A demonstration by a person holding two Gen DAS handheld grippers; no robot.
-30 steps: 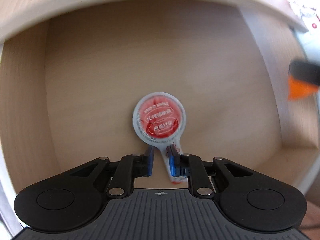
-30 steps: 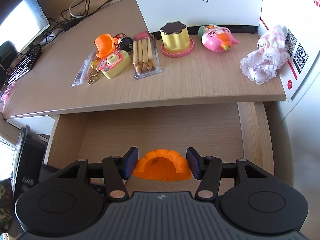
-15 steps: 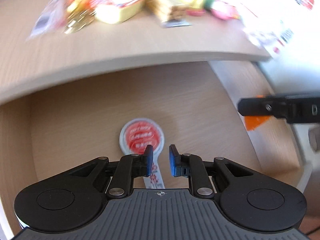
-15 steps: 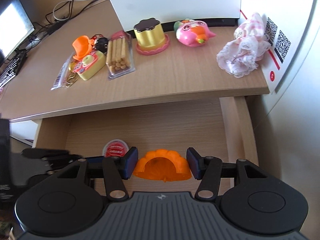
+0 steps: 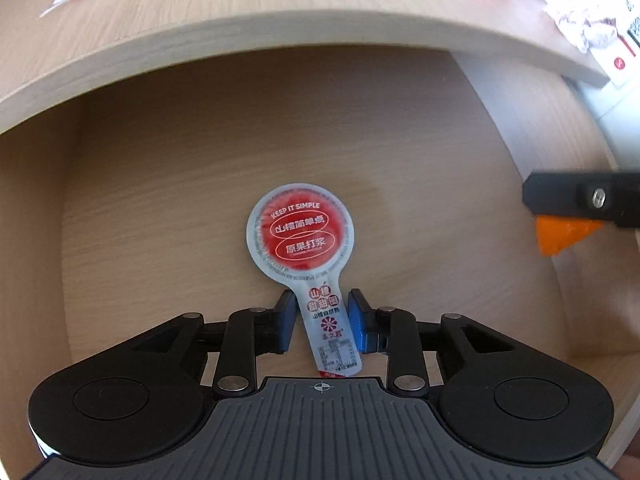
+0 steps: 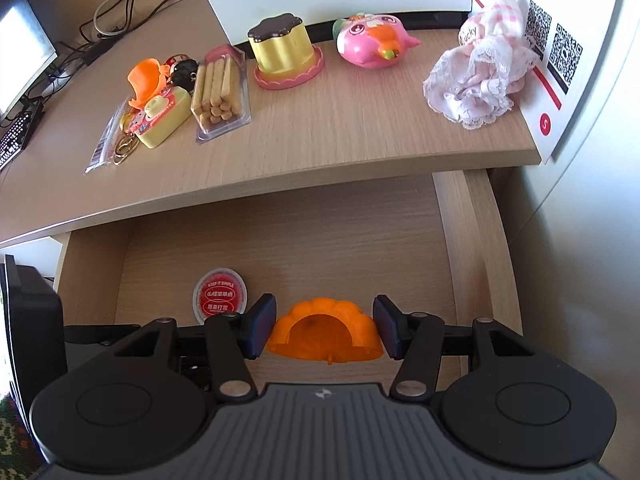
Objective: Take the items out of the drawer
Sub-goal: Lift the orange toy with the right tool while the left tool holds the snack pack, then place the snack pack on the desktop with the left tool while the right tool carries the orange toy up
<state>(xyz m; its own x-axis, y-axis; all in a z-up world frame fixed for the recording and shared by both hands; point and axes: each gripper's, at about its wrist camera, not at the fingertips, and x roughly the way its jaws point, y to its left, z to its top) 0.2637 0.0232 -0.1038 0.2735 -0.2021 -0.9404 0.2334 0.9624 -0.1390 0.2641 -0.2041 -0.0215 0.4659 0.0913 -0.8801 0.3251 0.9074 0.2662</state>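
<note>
Snack packet [image 5: 301, 236] mid-drawer [image 5: 500, 128], walls well apart

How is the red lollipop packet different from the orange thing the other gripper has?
The packet is flat, a red disc with a long tab, and lies on the drawer floor. The orange piece is a ribbed, hollow, dome-like shell, gripped between the right gripper's fingers. The left gripper's fingers are opening, standing either side of the packet's tab without pressing it. Both are over the open drawer.
</note>
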